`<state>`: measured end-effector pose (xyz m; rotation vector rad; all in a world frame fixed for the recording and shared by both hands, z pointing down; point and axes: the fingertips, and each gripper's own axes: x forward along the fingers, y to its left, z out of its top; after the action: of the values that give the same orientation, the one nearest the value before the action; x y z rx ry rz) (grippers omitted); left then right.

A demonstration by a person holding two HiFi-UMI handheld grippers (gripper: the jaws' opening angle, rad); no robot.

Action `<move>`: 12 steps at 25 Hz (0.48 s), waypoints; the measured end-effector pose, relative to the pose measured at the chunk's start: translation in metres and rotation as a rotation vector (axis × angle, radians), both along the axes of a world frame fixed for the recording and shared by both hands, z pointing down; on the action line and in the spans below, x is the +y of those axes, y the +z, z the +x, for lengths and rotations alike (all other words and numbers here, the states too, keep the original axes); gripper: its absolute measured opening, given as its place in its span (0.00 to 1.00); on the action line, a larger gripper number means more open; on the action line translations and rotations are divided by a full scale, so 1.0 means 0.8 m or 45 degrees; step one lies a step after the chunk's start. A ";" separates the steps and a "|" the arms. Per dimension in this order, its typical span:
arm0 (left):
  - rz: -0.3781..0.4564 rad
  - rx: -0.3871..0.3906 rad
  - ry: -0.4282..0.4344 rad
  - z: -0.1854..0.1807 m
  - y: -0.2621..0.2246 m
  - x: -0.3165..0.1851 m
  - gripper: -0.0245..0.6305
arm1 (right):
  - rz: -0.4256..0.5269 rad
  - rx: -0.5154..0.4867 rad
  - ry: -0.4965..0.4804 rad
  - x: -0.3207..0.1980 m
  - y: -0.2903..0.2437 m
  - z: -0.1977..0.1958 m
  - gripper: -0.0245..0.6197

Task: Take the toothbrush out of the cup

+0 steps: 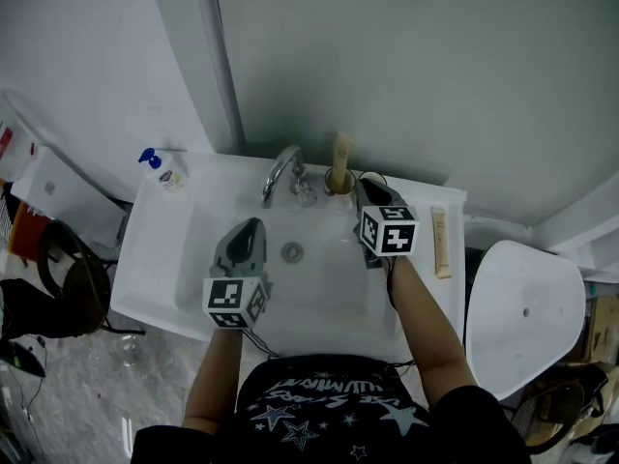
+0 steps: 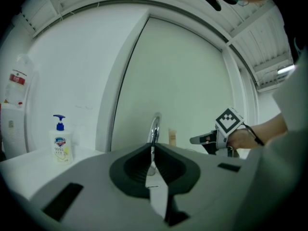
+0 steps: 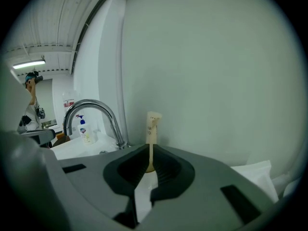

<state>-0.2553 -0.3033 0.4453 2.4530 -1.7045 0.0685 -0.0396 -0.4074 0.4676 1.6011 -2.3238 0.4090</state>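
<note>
A beige toothbrush (image 1: 340,153) stands upright in a small brown cup (image 1: 338,183) on the sink's back ledge, right of the faucet. My right gripper (image 1: 364,188) hovers just right of the cup and points toward the wall. In the right gripper view its jaws (image 3: 151,150) are closed to a thin slit with nothing between them, and the toothbrush (image 3: 153,129) rises a little way beyond the tips. My left gripper (image 1: 250,226) hangs over the basin, shut and empty (image 2: 152,152), aimed at the faucet.
The chrome faucet (image 1: 280,172) arches over the white sink (image 1: 164,278). A soap pump bottle (image 1: 164,170) sits at the back left corner. A beige tube (image 1: 441,243) lies on the right ledge. A white stool (image 1: 527,307) stands to the right of the sink.
</note>
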 end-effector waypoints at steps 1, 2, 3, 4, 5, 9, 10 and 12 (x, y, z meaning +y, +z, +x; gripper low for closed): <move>0.004 -0.009 -0.001 -0.003 0.000 -0.003 0.08 | 0.003 -0.001 0.001 -0.004 0.000 -0.003 0.09; 0.007 -0.014 -0.004 -0.006 0.000 -0.006 0.08 | 0.005 -0.001 0.000 -0.008 0.000 -0.007 0.09; 0.009 -0.013 -0.007 -0.008 0.001 -0.010 0.08 | 0.005 0.002 -0.002 -0.012 0.001 -0.010 0.09; 0.009 -0.008 -0.008 -0.011 0.001 -0.013 0.08 | 0.004 0.009 -0.005 -0.017 0.002 -0.013 0.09; 0.008 -0.003 -0.009 -0.013 0.002 -0.015 0.08 | 0.003 0.017 -0.007 -0.021 0.003 -0.016 0.09; 0.006 0.003 -0.005 -0.019 0.008 -0.022 0.08 | -0.008 0.030 -0.013 -0.034 0.008 -0.027 0.09; 0.005 0.007 -0.004 -0.020 0.010 -0.024 0.08 | -0.012 0.035 -0.015 -0.036 0.010 -0.029 0.09; 0.001 0.010 -0.002 -0.021 0.013 -0.028 0.08 | -0.018 0.050 -0.020 -0.041 0.013 -0.033 0.11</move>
<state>-0.2723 -0.3254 0.4554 2.4490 -1.7037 0.0583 -0.0658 -0.4399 0.4779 1.5693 -2.2983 0.3863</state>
